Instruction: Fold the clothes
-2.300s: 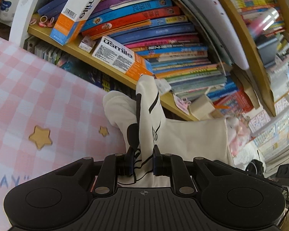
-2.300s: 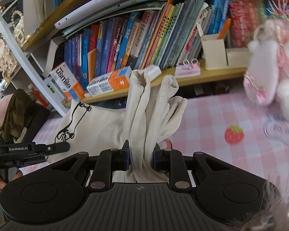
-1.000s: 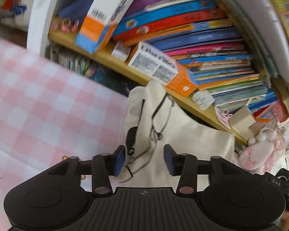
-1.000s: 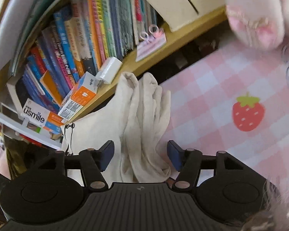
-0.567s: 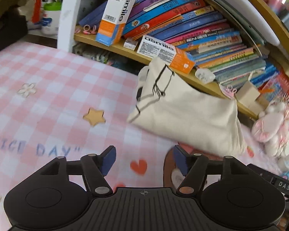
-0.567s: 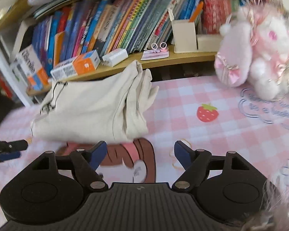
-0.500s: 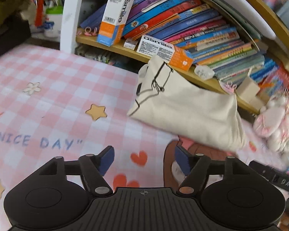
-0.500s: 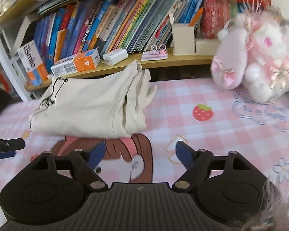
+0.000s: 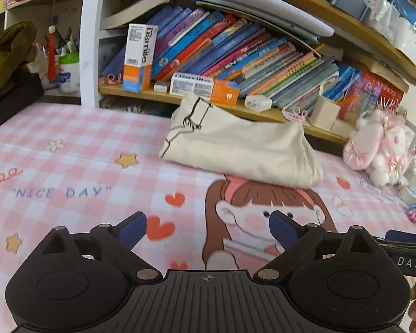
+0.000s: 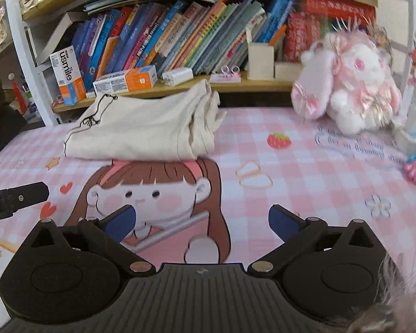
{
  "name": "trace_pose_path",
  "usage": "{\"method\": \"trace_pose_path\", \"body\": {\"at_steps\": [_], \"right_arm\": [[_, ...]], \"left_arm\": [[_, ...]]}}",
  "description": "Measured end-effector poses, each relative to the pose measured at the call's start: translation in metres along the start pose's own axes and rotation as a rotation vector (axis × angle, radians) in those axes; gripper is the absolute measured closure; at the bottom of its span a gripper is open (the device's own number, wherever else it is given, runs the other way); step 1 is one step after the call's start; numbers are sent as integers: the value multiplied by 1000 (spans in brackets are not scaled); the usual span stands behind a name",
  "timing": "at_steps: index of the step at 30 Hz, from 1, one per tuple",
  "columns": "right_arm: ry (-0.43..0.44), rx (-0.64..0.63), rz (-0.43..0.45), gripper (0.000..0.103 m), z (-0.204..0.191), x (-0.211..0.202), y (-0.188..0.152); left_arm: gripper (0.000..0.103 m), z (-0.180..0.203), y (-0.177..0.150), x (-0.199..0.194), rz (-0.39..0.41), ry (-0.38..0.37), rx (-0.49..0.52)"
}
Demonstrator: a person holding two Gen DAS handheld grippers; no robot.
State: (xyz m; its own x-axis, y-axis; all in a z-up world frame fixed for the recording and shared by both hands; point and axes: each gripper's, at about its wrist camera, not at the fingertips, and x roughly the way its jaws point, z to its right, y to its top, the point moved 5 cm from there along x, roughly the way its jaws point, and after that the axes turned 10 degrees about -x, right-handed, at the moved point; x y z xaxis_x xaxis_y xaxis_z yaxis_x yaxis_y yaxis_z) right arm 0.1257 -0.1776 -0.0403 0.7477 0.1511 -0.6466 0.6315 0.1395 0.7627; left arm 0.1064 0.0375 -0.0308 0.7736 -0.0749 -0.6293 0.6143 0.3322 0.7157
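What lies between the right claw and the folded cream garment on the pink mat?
Only bare mat: the cartoon girl's printed face, seen in the right wrist view, separates the right claw from the garment.

Folded garment (image 9: 235, 149) cream, thin black line drawing at its left end. Table (image 9: 69, 144) covered in pink-and-white check, printed with yellow stars, red hearts, red strawberry, blue "NICE DAY" lettering, cartoon girl with brown hair and pink headband. Plush bunny (image 10: 355, 80) white and pale pink, pink bows. Upright toothpaste box (image 9: 138, 58) white over orange, light blue base. Lying box (image 10: 126, 81) white with orange end. Books (image 9: 235, 55) mostly blue, purple, red, pink spines. Shelf (image 9: 141, 95) light wood. Left hand-held gripper (image 9: 208, 226) black, blue pads; right hand-held gripper (image 10: 202, 220) same.
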Motion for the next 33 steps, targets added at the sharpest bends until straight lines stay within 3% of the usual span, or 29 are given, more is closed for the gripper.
{"method": "trace_pose_path", "body": {"at_steps": [11, 20, 33], "right_arm": [[-44, 2, 0, 0, 2, -27, -27], [-41, -14, 22, 0, -1, -35, -23], [-38, -13, 33, 0, -4, -41, -22]], "left_arm": [[5, 13, -24, -12, -41, 43, 20], [3, 11, -21, -18, -14, 82, 31], [2, 16, -22, -23, -9, 67, 59]]}}
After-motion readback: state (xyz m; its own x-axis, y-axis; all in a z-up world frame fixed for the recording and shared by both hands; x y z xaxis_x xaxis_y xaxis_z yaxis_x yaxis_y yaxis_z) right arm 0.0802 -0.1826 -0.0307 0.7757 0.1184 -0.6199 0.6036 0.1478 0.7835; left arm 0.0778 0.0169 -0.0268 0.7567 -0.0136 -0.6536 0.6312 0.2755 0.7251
